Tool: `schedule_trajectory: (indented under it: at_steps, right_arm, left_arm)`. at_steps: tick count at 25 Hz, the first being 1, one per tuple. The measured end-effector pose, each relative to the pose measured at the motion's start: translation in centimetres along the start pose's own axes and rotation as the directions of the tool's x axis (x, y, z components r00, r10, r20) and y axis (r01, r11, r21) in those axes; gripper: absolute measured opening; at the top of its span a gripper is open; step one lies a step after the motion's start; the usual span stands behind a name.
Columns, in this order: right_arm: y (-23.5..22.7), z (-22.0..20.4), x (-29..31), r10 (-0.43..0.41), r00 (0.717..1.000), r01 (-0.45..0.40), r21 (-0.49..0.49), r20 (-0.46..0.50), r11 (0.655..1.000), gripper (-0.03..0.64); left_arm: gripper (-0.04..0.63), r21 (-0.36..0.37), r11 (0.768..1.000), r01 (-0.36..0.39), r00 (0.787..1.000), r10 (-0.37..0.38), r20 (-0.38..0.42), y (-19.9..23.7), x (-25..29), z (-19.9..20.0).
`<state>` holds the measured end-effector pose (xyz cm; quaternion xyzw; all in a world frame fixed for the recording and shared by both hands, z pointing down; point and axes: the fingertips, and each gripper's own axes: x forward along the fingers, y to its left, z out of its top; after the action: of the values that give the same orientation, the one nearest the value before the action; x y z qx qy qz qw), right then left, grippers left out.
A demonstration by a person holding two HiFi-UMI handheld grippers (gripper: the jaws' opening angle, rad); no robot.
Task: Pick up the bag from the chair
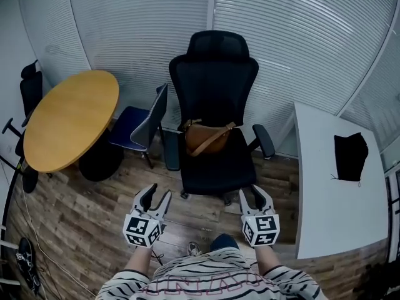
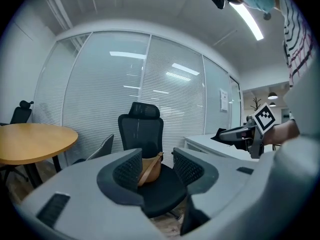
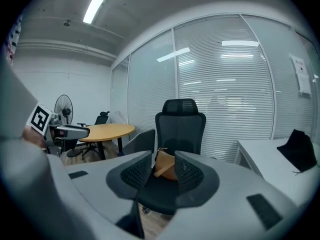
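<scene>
Indoors, seemingly wooden floor (image 1: 94, 230), blinds (image 1: 300, 42), bag (image 1: 205, 137) on chair (image 1: 215, 167) seat, left gripper (image 1: 156, 194) and right gripper (image 1: 255, 191) agape.

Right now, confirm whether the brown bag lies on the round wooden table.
No, the brown bag rests on the black office chair, apart from the round table.

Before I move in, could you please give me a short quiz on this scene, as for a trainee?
1. True or false: the left gripper and the right gripper are both open and empty.
2. The brown bag rests on: A) the black chair seat, B) the floor, C) the round table.
3. Fill in: the black cloth lies on the white ____.
Key: 1 true; 2 A; 3 desk.
</scene>
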<state>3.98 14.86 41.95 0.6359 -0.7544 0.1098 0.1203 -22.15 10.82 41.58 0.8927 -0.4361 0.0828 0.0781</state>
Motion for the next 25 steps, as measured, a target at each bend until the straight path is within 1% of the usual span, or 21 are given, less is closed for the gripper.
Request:
schedule_trajectory:
  at_steps: [3,7,11,14,17,21,23,25]
  right_arm:
    - [-0.9,-0.6,1.1,-0.02,1.0,0.021,0.025,-0.019,0.999,0.138]
    - [-2.0,-1.2,3.3,-0.016,0.999,0.018,0.037,-0.047,0.999,0.138]
    - [-3.9,-0.7,6.4,-0.005,0.998,0.007,0.033,-0.057,0.999,0.138]
    - [-5.3,-0.5,9.2,0.008,0.998,-0.008,0.005,-0.067,1.0,0.138]
    - [-6.9,-0.2,12.4,0.018,0.996,-0.025,-0.07,-0.092,0.997,0.138]
    - [-8.9,0.1,17.1,0.032,0.991,-0.057,-0.198,-0.128,0.979,0.138]
    - [-9.6,0.2,19.4,0.037,0.988,-0.078,-0.272,-0.152,0.959,0.138]
    - [-10.3,0.3,21.6,0.035,0.985,-0.096,-0.366,-0.169,0.926,0.138]
  left_arm:
    - [0.173,-0.001,1.0,0.026,1.0,-0.026,-0.015,0.4,1.6,-0.3]
    - [0.173,-0.01,0.999,0.031,0.999,-0.031,-0.041,1.1,3.8,-0.9]
    - [0.173,-0.014,1.0,0.018,0.998,-0.019,-0.057,2.0,6.3,-0.9]
    - [0.173,-0.012,1.0,0.001,0.998,-0.002,-0.069,2.9,8.4,-0.8]
    - [0.173,-0.034,0.999,-0.017,0.996,0.015,-0.086,3.9,11.3,-0.8]
    - [0.173,-0.054,0.998,-0.03,0.994,0.024,-0.111,5.0,15.7,-0.9]
    - [0.173,-0.064,0.997,-0.04,0.992,0.032,-0.119,5.6,17.8,-1.1]
    - [0.173,-0.073,0.996,-0.049,0.99,0.039,-0.134,6.2,19.8,-1.5]
